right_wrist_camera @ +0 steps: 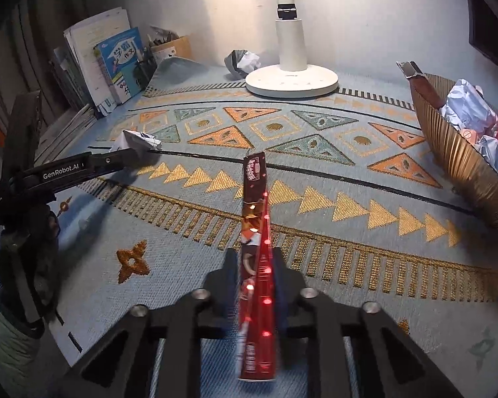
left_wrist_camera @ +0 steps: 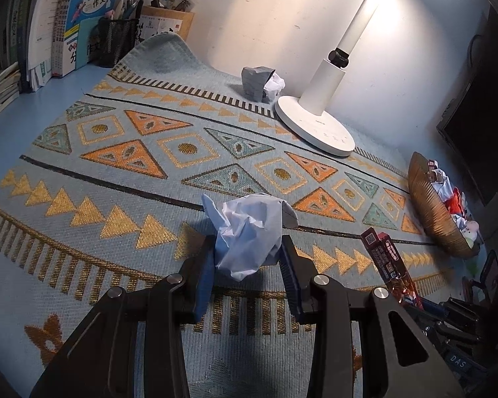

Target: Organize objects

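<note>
Right in front of my right wrist camera, my right gripper (right_wrist_camera: 255,275) is pinching a flat red snack box (right_wrist_camera: 255,232), edge-up, running from bottom centre toward mid-frame. In the left wrist view, my left gripper (left_wrist_camera: 247,258) clamps a crumpled white paper ball (left_wrist_camera: 245,229) at lower centre, just above the patterned mat (left_wrist_camera: 116,172). That same ball shows at centre left in the right view. Further out, at the right edge, a ribbed golden basket (right_wrist_camera: 461,165) sits on the mat, filled with crumpled paper and wrappers. Beyond, at top centre, the white lamp (right_wrist_camera: 290,79) stands, with another grey-and-white paper wad (right_wrist_camera: 242,63) just left of its base. Books (left_wrist_camera: 79,20) and a pen holder (left_wrist_camera: 118,41) occupy the upper left.
</note>
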### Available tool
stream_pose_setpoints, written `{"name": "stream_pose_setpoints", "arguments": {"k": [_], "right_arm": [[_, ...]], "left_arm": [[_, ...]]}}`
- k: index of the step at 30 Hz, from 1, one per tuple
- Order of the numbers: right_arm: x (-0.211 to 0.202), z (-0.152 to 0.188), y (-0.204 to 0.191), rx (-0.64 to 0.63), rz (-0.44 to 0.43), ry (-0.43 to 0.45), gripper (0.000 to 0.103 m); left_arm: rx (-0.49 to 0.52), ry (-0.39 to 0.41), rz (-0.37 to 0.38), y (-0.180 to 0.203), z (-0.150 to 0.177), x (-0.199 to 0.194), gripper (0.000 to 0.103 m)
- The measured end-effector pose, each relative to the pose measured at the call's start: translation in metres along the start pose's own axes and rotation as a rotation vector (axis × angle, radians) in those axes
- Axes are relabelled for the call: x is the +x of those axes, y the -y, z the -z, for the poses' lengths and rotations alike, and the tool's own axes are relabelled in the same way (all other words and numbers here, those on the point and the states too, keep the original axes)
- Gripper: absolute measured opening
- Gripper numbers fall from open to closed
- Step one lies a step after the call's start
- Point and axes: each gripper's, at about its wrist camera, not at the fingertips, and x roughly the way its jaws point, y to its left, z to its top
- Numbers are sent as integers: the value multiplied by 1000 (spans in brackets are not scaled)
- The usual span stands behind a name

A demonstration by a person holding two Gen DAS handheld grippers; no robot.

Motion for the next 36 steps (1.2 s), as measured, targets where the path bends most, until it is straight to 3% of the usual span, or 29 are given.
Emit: {"name": "stream_pose_setpoints", "arguments": {"k": [6, 11, 17, 20, 22, 24, 26, 29, 34, 35, 36], "right_arm": [[-12, 3, -3, -19, -29, 49, 17], [-30, 4, 5, 15, -133, 74, 17], [-99, -7, 30, 47, -162, 219, 17], [-124, -12, 50, 77, -123, 269, 17], [-125, -8, 64, 105, -114, 268, 17], [-121, 1, 73, 131, -123, 249, 17], [-109, 13, 77, 152, -130, 219, 17], [-86, 23, 76, 185, -176, 177, 17], [-63, 23, 59, 151, -170, 125, 17], [-61, 23, 57, 147, -171, 120, 17], [-59, 23, 56, 143, -166, 114, 17]], "left_arm": [[-1, -22, 0, 1, 0, 5, 34], [44, -19, 2, 16, -4, -3, 33], [154, 21, 96, 80, -25, -23, 30], [234, 22, 82, 111, -33, -19, 30], [251, 18, 69, 110, -35, -20, 41], [220, 25, 26, 94, -33, -22, 80], [141, 48, 19, 70, -31, -22, 100], [75, 8, 14, 52, -27, -7, 101], [140, -1, -107, 61, -39, 32, 101], [142, -8, -120, 62, -42, 41, 96], [144, -23, -120, 63, -46, 50, 70]]}}
